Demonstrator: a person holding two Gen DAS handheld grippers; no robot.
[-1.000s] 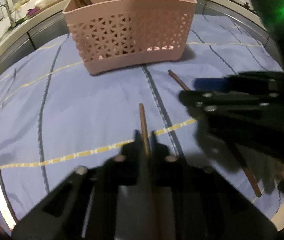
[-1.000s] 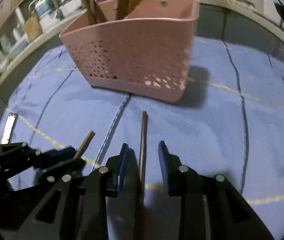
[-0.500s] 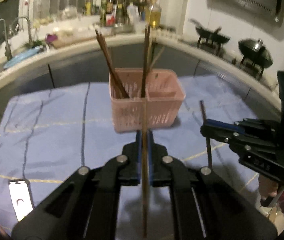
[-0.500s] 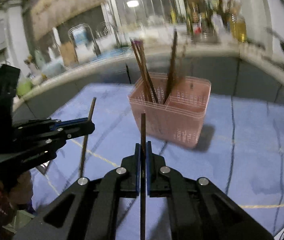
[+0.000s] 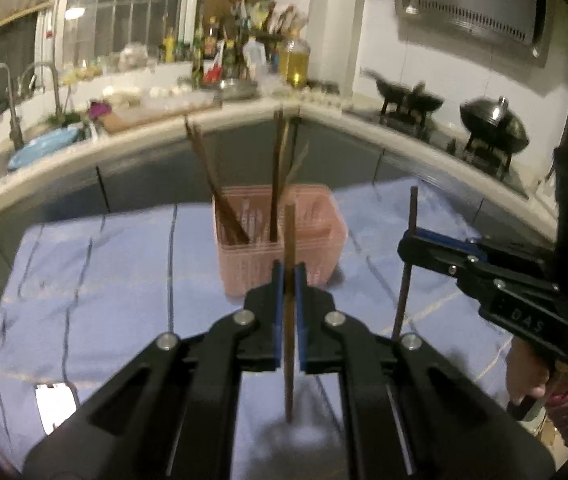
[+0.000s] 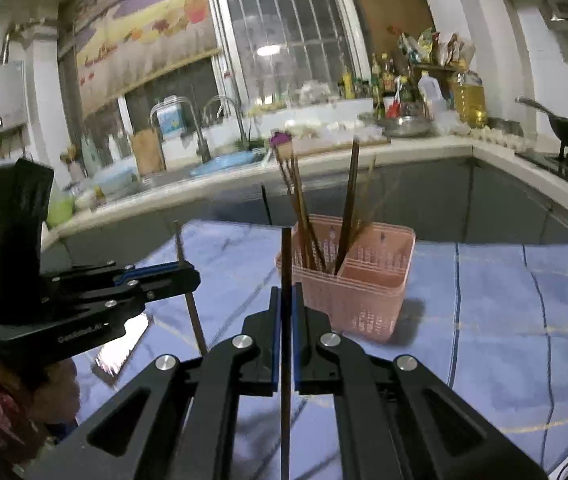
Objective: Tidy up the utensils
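A pink perforated basket [image 5: 279,256] stands on the blue cloth with several brown chopsticks upright in it; it also shows in the right wrist view [image 6: 360,288]. My left gripper [image 5: 288,280] is shut on a brown chopstick [image 5: 289,312], held upright above the cloth, short of the basket. My right gripper [image 6: 285,300] is shut on a dark chopstick [image 6: 285,344], also upright. Each gripper shows in the other's view: the right one [image 5: 408,242] with its chopstick [image 5: 406,276], the left one [image 6: 181,270] with its chopstick [image 6: 189,300].
The blue striped cloth [image 5: 115,280] covers the table. A phone [image 5: 55,404] lies at its front left corner. A kitchen counter [image 5: 155,128] with sink, bottles and woks curves behind the table. The person's hand [image 5: 532,376] holds the right gripper.
Both grippers have closed on chopsticks that lay on the cloth and lifted them upright. Both have pulled up and back from the basket, which looks smaller now.
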